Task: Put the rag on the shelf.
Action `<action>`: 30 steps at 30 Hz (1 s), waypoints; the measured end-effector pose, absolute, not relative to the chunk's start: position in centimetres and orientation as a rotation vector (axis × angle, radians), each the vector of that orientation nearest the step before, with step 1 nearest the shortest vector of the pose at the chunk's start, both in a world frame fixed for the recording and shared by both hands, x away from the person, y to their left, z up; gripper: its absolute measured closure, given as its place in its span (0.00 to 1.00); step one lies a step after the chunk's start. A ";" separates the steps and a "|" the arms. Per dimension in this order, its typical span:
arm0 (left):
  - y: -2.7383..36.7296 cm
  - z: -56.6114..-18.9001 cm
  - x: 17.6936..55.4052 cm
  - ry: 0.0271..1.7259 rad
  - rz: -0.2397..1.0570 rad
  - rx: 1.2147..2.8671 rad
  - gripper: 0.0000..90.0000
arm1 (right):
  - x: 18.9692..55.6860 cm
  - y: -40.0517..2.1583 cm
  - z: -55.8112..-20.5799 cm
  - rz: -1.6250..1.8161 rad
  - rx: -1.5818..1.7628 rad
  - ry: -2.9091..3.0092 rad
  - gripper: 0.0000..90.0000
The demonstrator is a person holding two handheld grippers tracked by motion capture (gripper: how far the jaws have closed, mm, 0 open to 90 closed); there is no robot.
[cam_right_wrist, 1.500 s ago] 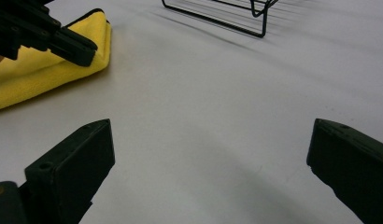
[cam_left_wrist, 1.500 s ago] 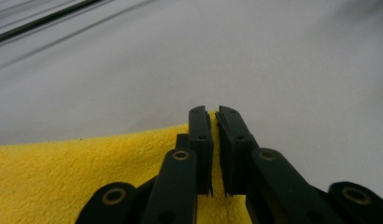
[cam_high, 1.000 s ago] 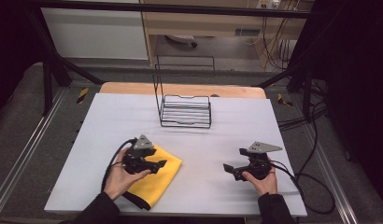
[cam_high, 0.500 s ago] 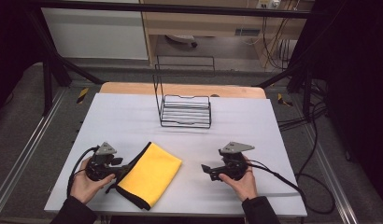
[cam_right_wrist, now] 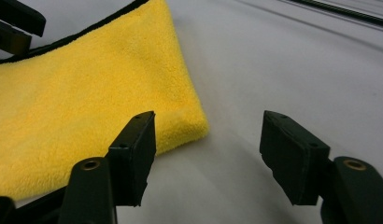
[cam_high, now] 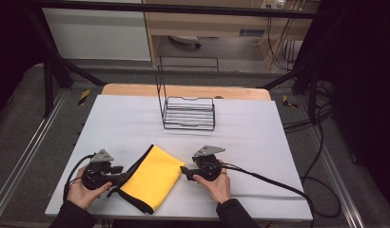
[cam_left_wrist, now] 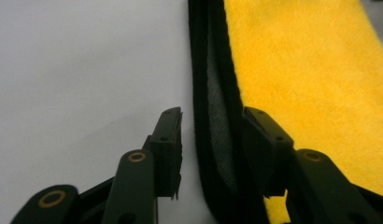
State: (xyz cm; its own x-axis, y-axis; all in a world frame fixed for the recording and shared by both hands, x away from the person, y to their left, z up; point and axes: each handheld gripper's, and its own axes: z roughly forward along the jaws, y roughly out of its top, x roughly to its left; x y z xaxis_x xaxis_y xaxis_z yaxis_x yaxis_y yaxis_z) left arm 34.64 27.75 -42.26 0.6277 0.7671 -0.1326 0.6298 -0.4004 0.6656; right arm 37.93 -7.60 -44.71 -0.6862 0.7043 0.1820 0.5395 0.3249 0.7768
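On the table (cam_high: 278, 142), folded yellow cloth (cam_high: 152, 178), black-edged

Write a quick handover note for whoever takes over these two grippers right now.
Left gripper: fingers have just been closing around the black-trimmed edge of the yellow cloth, one finger over it; a gap shows at the other, so no grip yet.
Right gripper: fingers have just been closing, nothing between them; the cloth's folded corner lies just ahead of one finger.
Things: the cloth lies folded near the front of the white table, between the grippers; a wire rack stands behind, untouched.
Done: both grippers brought to the cloth.
Left: probably grip both sides and lift it.
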 end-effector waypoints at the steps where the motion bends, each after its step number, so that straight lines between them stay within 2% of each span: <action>1: 27.6 -42.2 34.5 1.083 0.247 2.151 0.63 | 38.0 -7.4 -44.7 1.297 1.156 2.396 0.45; 6: 26.7 -43.1 34.4 1.085 0.241 2.221 0.65 | 38.3 -6.7 -44.9 1.287 1.208 2.380 0.54; 13: 26.8 -43.7 34.4 1.105 0.209 2.222 0.66 | 38.1 -6.4 -45.4 1.257 1.243 2.405 0.64; 16: 26.7 -43.7 34.3 1.125 0.189 2.223 0.70 | 38.0 -6.2 -45.6 1.262 1.291 2.401 0.70; 22: 26.2 -43.4 34.0 1.155 0.181 2.234 0.79 | 37.9 -5.9 -45.8 1.314 1.335 2.397 0.91; 28: 25.6 -43.1 33.7 1.180 0.196 2.222 0.85 | 38.5 -6.4 -44.9 1.345 1.331 2.388 0.94; 30: 25.2 -43.0 33.5 1.173 0.152 2.203 0.86 | 38.7 -6.7 -44.2 1.350 1.324 2.393 0.95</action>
State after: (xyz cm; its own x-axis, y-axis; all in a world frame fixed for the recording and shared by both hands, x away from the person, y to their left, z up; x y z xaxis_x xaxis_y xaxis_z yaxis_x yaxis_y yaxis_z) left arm 33.54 25.17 -42.99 0.5969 0.7809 -0.1840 0.7083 -0.4052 0.5781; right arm 38.71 -6.73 -44.20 -0.6196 0.7203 0.3118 0.6396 0.2331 0.7326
